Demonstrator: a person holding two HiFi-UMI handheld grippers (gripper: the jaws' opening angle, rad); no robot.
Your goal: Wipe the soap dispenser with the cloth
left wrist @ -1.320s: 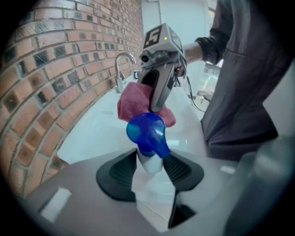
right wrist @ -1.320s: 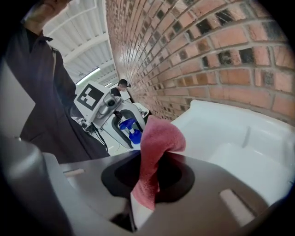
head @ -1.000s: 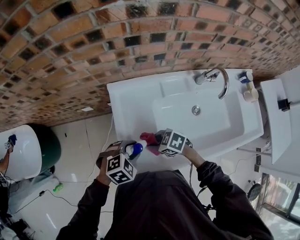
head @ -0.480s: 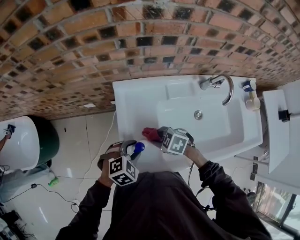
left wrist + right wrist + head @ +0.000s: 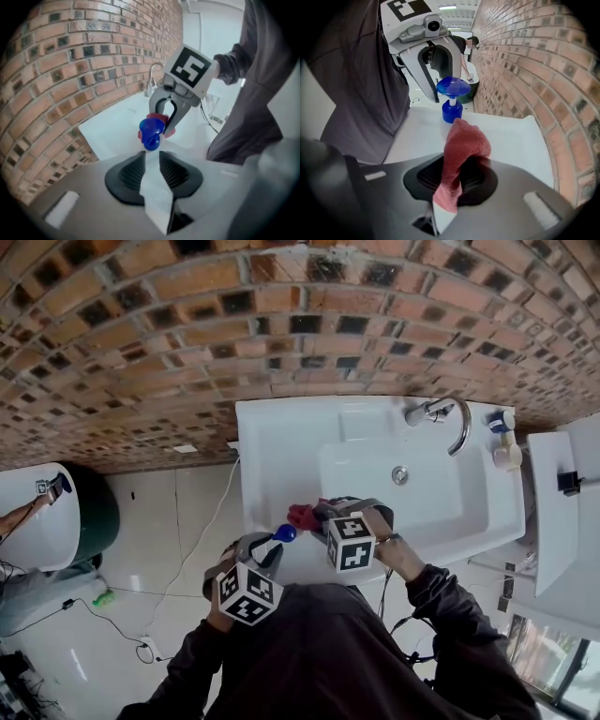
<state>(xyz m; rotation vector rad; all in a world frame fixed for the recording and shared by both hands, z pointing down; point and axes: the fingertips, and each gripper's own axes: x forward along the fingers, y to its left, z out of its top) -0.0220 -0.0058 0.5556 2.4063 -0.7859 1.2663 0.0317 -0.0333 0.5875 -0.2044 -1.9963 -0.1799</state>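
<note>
Since a second ago, both your grippers have rolled. The right marker cube (image 5: 352, 542) now faces the head camera squarely. The dispenser's white body, plain in the head view then, is now hidden there.

The brick wall (image 5: 187, 343) runs behind the white washbasin (image 5: 281, 446), and both grippers are held over the basin's near left edge.

Your left gripper (image 5: 152, 174) points steeply down. Its jaws are closing, and the pads are already on the white body of the soap dispenser (image 5: 154, 192), which stands between them and is carried clear of the basin.

Your right gripper (image 5: 451, 180) has its jaws closed tight on the red cloth (image 5: 464, 145). The cloth bunches up out of the pads towards the dispenser.

The cloth's top sits just beside the blue pump head (image 5: 453, 87), level with its collar. I cannot tell whether cloth and collar touch.
</note>
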